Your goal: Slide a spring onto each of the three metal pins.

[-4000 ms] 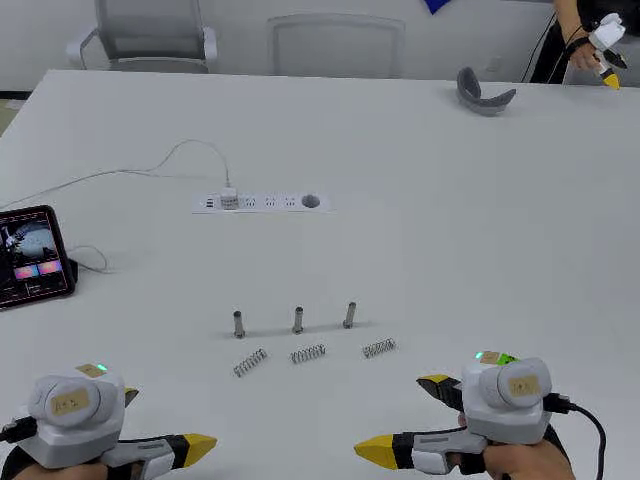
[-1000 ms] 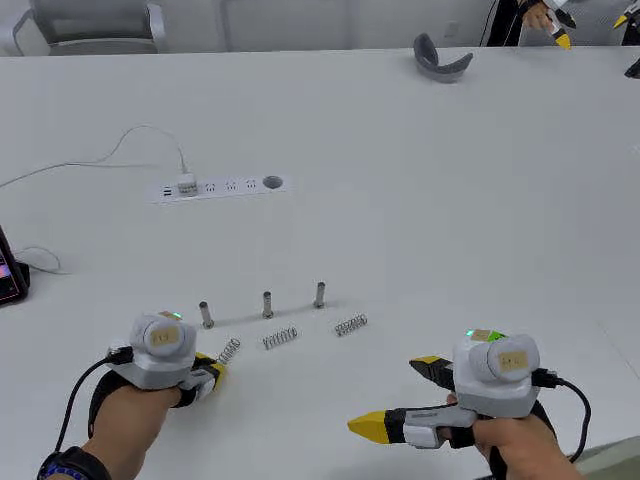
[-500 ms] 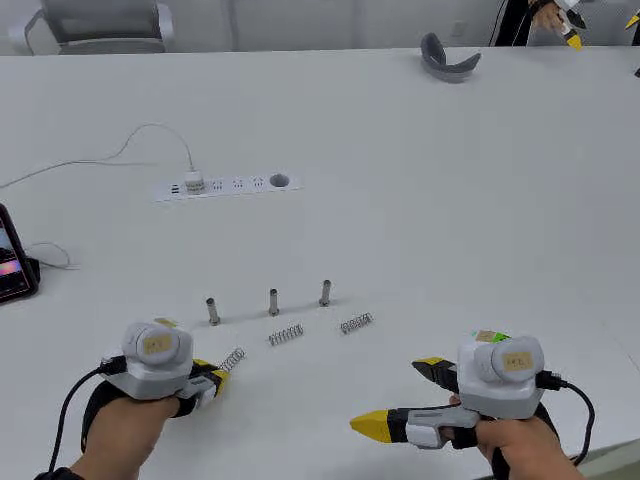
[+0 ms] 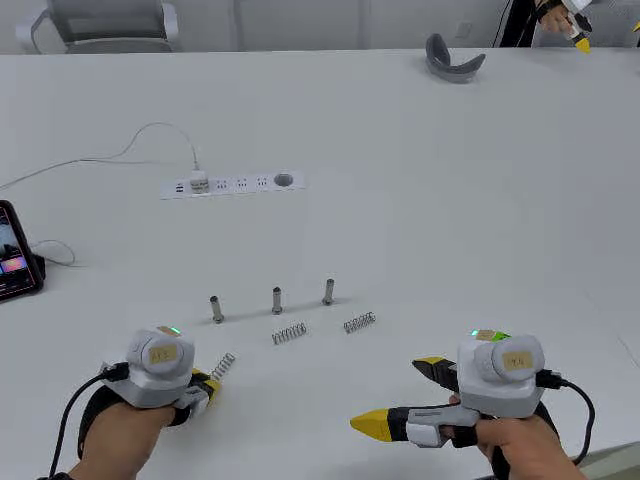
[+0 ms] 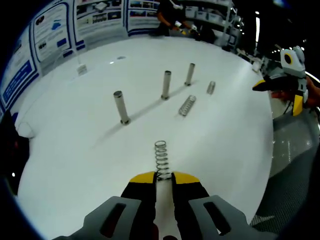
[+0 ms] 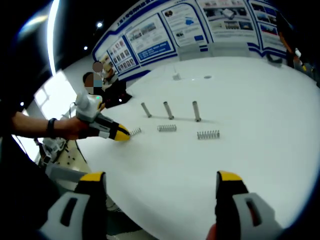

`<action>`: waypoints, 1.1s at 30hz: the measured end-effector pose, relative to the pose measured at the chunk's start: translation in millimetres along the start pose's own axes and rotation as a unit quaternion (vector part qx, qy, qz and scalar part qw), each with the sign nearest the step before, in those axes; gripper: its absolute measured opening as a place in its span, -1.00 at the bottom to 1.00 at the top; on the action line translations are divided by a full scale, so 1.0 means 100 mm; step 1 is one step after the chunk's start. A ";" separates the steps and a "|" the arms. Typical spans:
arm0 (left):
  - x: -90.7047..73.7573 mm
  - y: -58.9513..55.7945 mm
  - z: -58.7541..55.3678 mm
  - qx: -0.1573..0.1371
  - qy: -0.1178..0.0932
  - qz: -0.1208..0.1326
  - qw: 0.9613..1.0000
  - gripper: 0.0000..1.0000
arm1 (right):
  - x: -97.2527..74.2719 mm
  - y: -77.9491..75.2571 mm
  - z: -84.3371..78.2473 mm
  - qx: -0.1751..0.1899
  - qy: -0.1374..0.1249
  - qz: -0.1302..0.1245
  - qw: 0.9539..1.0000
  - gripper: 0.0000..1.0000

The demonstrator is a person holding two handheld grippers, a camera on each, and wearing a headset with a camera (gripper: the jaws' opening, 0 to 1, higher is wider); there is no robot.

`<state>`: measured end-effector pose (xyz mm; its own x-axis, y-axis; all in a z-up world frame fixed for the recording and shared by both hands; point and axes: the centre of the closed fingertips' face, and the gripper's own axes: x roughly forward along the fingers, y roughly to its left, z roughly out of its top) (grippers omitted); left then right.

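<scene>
White table [image 4: 450, 200]; left gripper [image 5: 164, 176] fingers clamped on spring [image 5: 161, 155]; right gripper [image 6: 160, 176] fingers apart

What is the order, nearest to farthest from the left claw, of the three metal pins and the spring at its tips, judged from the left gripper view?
1. Spring, gripped at the tips of the left claw.
2. Near pin, ahead, toward the view's left.
3. Middle pin, roughly straight ahead.
4. Far pin, beyond the middle one, slightly right.
</scene>
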<state>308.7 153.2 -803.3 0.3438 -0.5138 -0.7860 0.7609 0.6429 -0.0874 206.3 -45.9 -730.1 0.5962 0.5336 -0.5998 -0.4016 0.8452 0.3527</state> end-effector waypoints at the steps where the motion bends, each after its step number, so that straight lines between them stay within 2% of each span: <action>1: 0.01 0.00 0.01 -0.003 0.000 0.000 1.000 -0.74 | 0.00 0.00 0.00 0.000 0.000 0.000 1.000 0.84; 7: 0.04 0.02 0.04 -0.007 -0.001 0.001 1.000 -0.67 | -0.01 0.00 -0.01 0.001 0.001 -0.001 1.000 0.84; 13: 0.07 0.06 0.06 0.009 -0.006 0.010 1.000 -0.78 | -0.01 0.00 0.00 -0.003 0.003 0.000 1.000 0.85; 14: 0.06 0.05 0.07 0.003 -0.007 0.010 1.000 -0.78 | -0.01 0.00 0.01 -0.003 0.001 0.000 1.000 0.85; 16: 0.06 0.00 0.07 -0.025 -0.008 -0.001 1.000 -0.79 | -0.02 -0.01 0.03 -0.003 0.000 -0.001 1.000 0.85; 17: 0.06 -0.01 0.08 -0.027 -0.010 -0.004 1.000 -0.79 | -0.02 -0.02 0.03 -0.003 -0.001 -0.002 1.000 0.85; 22: 0.03 -0.08 0.11 -0.028 -0.017 -0.012 0.999 -0.79 | -0.02 -0.02 0.04 -0.004 0.000 -0.002 1.000 0.85; 29: -0.11 -0.26 0.22 -0.029 -0.035 -0.029 0.999 -0.80 | 0.00 -0.01 0.05 0.001 -0.005 0.000 1.000 0.85; 33: -0.18 -0.34 0.24 -0.023 -0.042 -0.033 0.998 -0.80 | 0.01 0.00 0.05 -0.002 -0.003 0.003 1.000 0.84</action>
<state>289.8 126.8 -771.5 0.3398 -0.6000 -0.7243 0.7575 0.6311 -0.1674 210.3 -44.6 -727.4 0.5979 0.5394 -0.5929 -0.4077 0.8415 0.3544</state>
